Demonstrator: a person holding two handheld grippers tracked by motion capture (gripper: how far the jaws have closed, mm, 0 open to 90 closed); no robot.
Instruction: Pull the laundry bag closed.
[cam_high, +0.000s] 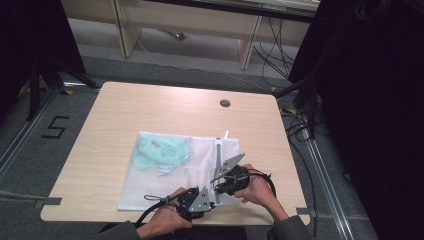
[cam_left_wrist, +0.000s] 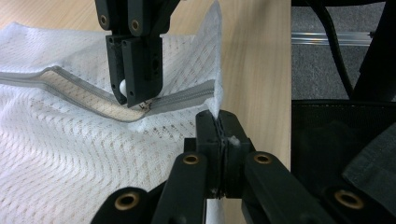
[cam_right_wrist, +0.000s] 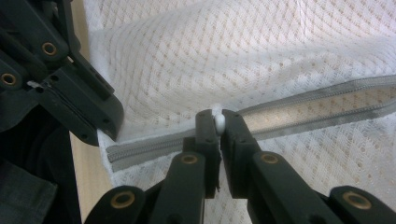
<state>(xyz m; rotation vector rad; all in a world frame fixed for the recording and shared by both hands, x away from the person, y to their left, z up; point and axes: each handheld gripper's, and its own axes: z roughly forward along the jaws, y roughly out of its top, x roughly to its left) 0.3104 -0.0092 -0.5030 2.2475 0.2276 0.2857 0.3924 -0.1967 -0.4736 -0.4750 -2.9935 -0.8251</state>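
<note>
White mesh bag (cam_high: 170, 172) lies flat on the near half of your table (cam_high: 120, 107), with pale green items (cam_high: 162, 151) inside its far-left part. Its grey zip (cam_high: 218, 165) runs along the bag's right edge, from far to near.

Your left gripper (cam_high: 209, 192) sits at the bag's near-right corner, close to the table's near edge. In the left gripper view its jaws are clenched on the bag's edge (cam_left_wrist: 215, 100), just beyond the zip's end, and a bit of white fabric shows between them.

Your right gripper (cam_high: 220, 182) is just beyond the left one, over the zip. In the right gripper view its jaws (cam_right_wrist: 218, 135) are closed on the white pull (cam_right_wrist: 218, 122), with the zip (cam_right_wrist: 299, 109) still parted to the right of the pull and joined to its left. The two grippers are near each other but not touching.
</note>
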